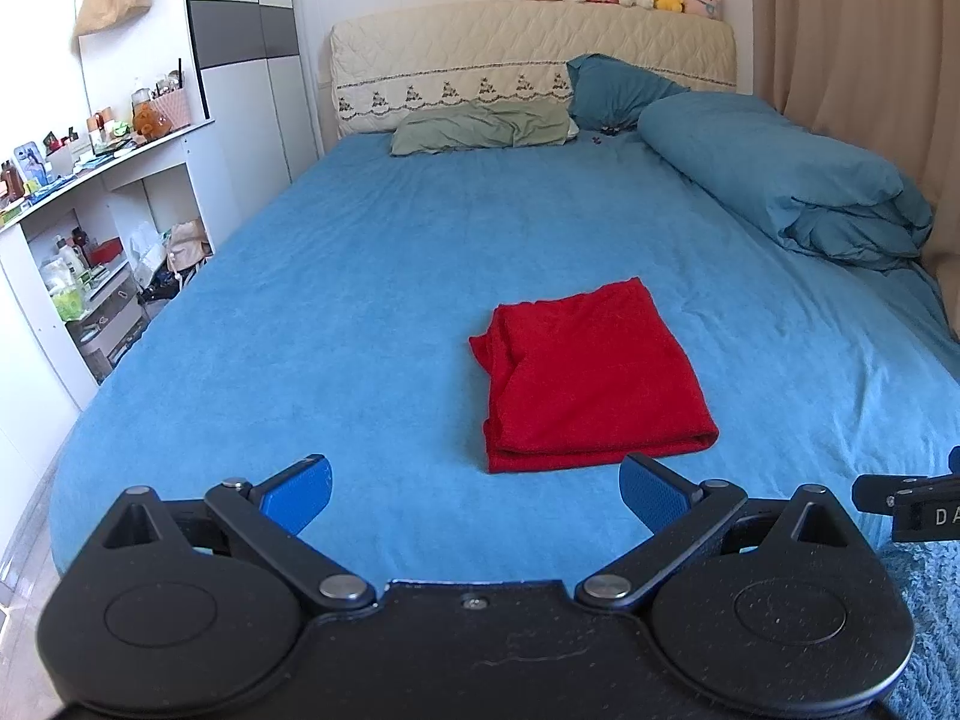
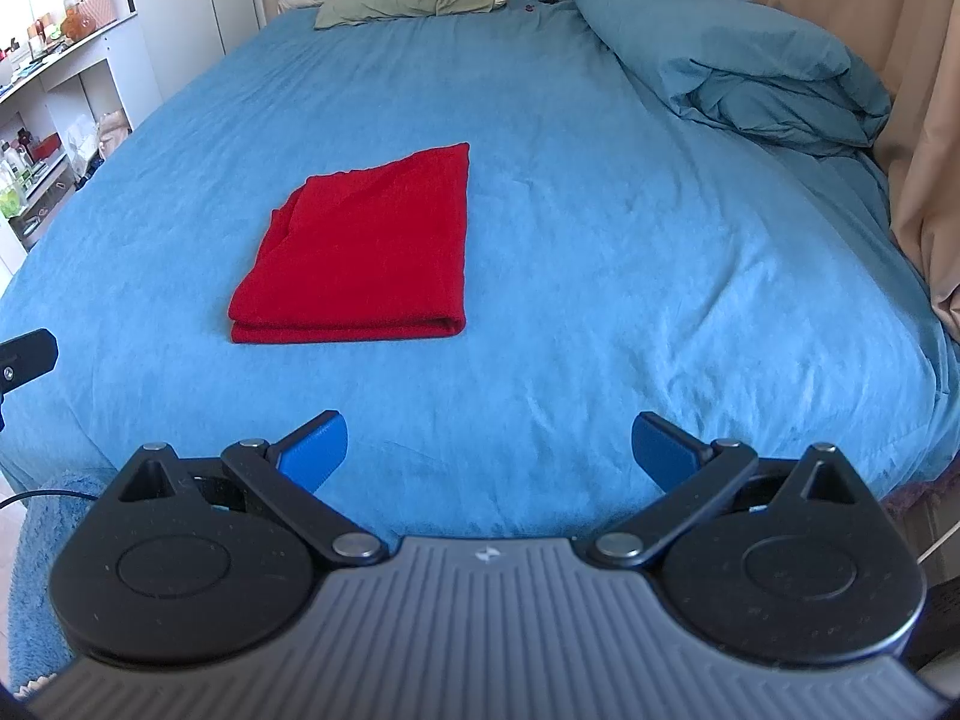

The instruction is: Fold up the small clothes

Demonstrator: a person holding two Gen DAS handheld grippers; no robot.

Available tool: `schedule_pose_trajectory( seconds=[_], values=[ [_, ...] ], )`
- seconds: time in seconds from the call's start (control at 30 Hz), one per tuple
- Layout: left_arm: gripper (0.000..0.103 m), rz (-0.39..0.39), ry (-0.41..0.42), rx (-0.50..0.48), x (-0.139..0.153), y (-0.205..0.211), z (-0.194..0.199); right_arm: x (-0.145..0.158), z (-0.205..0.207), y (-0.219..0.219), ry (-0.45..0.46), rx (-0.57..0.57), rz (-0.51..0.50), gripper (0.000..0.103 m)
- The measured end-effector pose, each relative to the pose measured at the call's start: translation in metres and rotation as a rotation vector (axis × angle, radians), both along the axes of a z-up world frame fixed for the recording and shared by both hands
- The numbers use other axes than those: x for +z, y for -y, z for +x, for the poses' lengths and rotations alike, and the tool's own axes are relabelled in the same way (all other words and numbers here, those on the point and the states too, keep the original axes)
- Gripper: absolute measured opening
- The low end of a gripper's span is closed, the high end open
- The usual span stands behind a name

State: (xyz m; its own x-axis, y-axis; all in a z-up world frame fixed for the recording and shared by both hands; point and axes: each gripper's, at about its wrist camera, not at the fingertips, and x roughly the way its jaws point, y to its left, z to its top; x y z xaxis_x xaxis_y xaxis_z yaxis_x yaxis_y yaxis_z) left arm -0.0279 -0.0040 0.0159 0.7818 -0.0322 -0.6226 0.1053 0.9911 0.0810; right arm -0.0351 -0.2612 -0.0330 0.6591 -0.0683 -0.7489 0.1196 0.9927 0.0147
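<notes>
A red cloth (image 1: 591, 375) lies folded into a flat rectangle on the blue bed sheet (image 1: 360, 276), its folded edge toward me. It also shows in the right wrist view (image 2: 366, 258), left of centre. My left gripper (image 1: 475, 495) is open and empty, held just short of the cloth's near edge. My right gripper (image 2: 489, 447) is open and empty, over the bed's near edge, to the right of the cloth and apart from it.
A rolled blue duvet (image 1: 792, 180) lies along the bed's right side by a beige curtain (image 1: 870, 48). Pillows (image 1: 480, 132) and a padded headboard (image 1: 528, 60) with plush toys are at the far end. White shelves (image 1: 90, 228) full of items stand at the left.
</notes>
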Motion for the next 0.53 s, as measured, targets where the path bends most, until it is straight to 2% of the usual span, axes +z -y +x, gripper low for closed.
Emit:
schedule_pose_trajectory(
  seconds=[0.53],
  values=[
    [0.103, 0.013, 0.024, 0.012, -0.0014, 0.0000, -0.0011, -0.0023, 0.0006, -0.0012, -0.001, -0.007, 0.009, 0.103]
  ],
)
